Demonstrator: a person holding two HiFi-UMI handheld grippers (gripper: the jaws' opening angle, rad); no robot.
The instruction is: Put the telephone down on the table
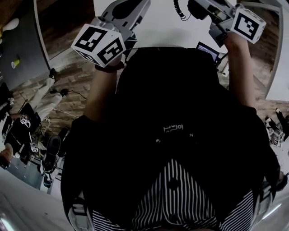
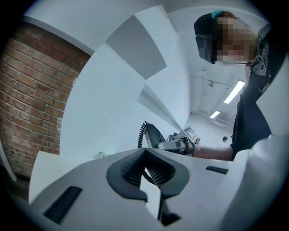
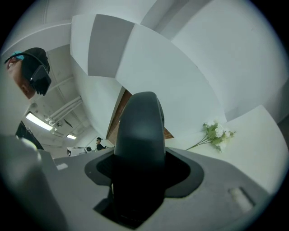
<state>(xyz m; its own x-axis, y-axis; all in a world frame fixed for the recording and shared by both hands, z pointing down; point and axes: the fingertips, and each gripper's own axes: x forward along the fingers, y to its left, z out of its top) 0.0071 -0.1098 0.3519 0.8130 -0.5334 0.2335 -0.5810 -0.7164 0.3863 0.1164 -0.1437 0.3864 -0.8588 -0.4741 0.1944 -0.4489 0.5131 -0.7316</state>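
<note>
The dark telephone handset (image 3: 137, 122) stands upright between the jaws of my right gripper (image 3: 139, 164), which is shut on it. In the head view that right gripper (image 1: 212, 9) is raised at the top right, over the white table (image 1: 158, 25), and the black coiled cord (image 1: 180, 11) hangs beside it. The left gripper view shows the handset (image 2: 156, 135) and cord (image 2: 142, 135) held up ahead. My left gripper (image 2: 145, 155) has its pads together with nothing between them. It is lifted at the top left of the head view (image 1: 128, 9).
A dark device with a lit screen (image 1: 207, 48) sits at the table's near edge under my right arm. White flowers (image 3: 216, 135) lie on the table by the curved white wall. A brick wall (image 2: 31, 99) rises at the left. People stand on the wooden floor at the left (image 1: 27, 122).
</note>
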